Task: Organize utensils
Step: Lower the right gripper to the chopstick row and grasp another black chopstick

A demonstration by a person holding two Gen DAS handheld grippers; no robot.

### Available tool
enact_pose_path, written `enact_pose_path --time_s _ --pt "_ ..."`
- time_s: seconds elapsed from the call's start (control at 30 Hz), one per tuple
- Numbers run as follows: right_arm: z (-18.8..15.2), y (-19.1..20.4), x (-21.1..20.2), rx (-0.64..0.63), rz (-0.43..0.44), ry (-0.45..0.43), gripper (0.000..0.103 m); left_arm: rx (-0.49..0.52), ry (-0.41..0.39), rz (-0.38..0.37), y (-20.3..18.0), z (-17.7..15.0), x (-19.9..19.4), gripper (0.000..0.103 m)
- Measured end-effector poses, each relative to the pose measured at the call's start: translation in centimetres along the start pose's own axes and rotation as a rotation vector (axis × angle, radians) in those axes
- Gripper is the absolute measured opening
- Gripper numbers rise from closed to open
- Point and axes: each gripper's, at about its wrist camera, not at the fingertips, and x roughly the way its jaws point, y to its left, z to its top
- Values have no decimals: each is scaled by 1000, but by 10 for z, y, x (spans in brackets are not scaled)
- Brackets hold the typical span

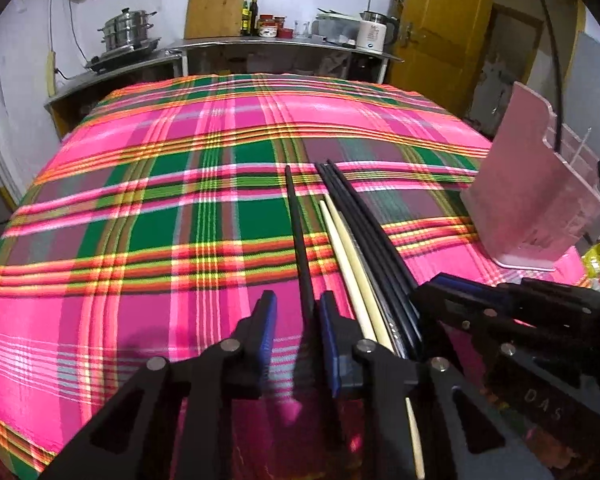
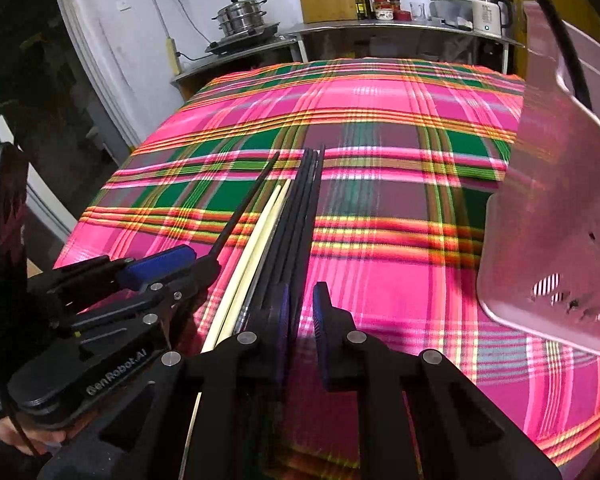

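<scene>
A bundle of chopsticks lies on the pink plaid cloth: several black ones (image 1: 364, 224) and pale wooden ones (image 1: 348, 256). One black chopstick (image 1: 298, 224) lies apart to the left and runs between the open jaws of my left gripper (image 1: 296, 312), against the right pad. My right gripper (image 2: 300, 308) is open and empty, its left pad beside the black chopsticks (image 2: 300, 216); the pale ones (image 2: 260, 232) lie left of it. A pink utensil holder (image 1: 528, 184) stands at the right, with a black chopstick (image 1: 554, 80) upright in it; it also shows in the right wrist view (image 2: 556, 200).
The plaid cloth (image 1: 180, 208) covers the whole table. Behind it a metal counter (image 1: 260, 46) holds a steamer pot (image 1: 128, 30), a cutting board, bottles and a white kettle (image 1: 374, 34). A yellow door (image 1: 440, 20) stands at the back right.
</scene>
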Motion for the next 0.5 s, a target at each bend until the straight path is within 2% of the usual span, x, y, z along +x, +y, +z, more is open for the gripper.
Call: enact_pose_path --time_s 0.1,0.17,0.23,0.5 --pt "5 -3 3 19 7 4 13 -2 -3 6 1 1 1 18" --pt "4 -7 3 30 9 8 13 -14 -2 5 6 1 1 10" --pt "1 -9 3 29 -6 10 7 -30 -1 -1 11 -1 0 7" --pt "-17 -12 -13 31 -11 17 7 -84 4 -5 21 -18 -14 7"
